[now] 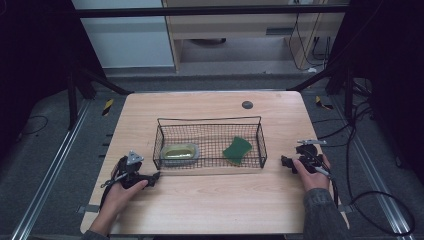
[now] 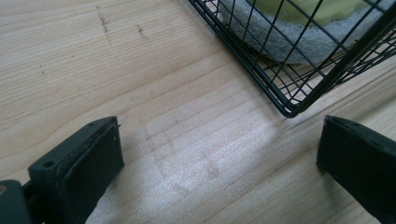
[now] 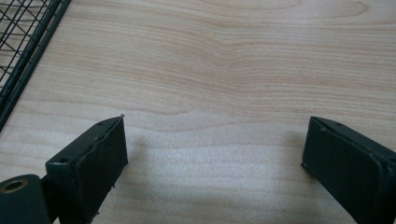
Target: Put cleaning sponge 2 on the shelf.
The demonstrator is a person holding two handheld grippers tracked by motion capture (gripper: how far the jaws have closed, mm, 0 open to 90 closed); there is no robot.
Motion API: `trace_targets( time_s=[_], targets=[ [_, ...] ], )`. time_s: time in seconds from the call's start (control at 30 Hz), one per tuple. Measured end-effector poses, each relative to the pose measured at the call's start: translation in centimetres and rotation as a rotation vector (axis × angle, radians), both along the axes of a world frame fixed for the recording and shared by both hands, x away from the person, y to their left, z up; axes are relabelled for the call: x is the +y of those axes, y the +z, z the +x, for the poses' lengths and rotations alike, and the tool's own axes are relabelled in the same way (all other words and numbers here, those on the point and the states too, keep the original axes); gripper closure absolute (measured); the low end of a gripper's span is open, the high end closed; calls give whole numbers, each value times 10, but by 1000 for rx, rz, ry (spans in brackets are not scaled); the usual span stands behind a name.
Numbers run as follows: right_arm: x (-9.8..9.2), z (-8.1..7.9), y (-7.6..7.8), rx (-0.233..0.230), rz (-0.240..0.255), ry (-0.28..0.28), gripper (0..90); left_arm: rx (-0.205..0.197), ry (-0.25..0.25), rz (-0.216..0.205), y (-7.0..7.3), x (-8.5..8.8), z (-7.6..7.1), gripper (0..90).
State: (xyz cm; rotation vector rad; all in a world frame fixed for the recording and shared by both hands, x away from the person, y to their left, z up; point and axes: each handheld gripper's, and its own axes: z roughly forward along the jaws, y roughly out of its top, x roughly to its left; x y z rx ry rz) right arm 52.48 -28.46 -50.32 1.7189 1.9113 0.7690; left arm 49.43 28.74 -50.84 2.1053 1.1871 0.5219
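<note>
Both tongs (image 1: pixel 156 176) (image 1: pixel 283 161) gape beside the basket (image 1: pixel 210 120) (no legible writing).

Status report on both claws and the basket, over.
Left claw and right claw open, empty, flanking wire basket. Yellow-grey sponge and green pad inside. Nothing in the way.

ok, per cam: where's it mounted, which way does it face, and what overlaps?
High view: above the person's side, looking forward and down on the table; basket mid-table, forearms, left gripper and right gripper at the bottom.
Left gripper view: low over the wood, along its open jaws toward a basket corner and the grey-edged sponge.
Right gripper view: low, along its open jaws over bare wood, basket edge at the left.
Shared: all three show the basket and the table.
</note>
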Motion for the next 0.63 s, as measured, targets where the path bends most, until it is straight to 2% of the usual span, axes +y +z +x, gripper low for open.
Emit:
trace_targets(
  time_s=[0.13,0.27,0.33,0.4,0.43,0.63],
  targets=[
    [4,1,-3,-20,-26,4,44,1,2,-3,0,0,0,0],
    [6,1,-4,-33,-29,10,42,0,0,-1,0,0,0,0],
    [8,1,-6,-47,-24,11,34,0,0,-1,0,0,0,0],
    [10,1,-9,-80,-22,29,25,1,2,-4,0,0,0,0],
    [11,0,-9,-82,-26,43,25,1,2,-4,0,0,0,0],
    [13,-1,-9,-78,-15,40,19,1,2,-4,0,0,0,0]
  ],
)
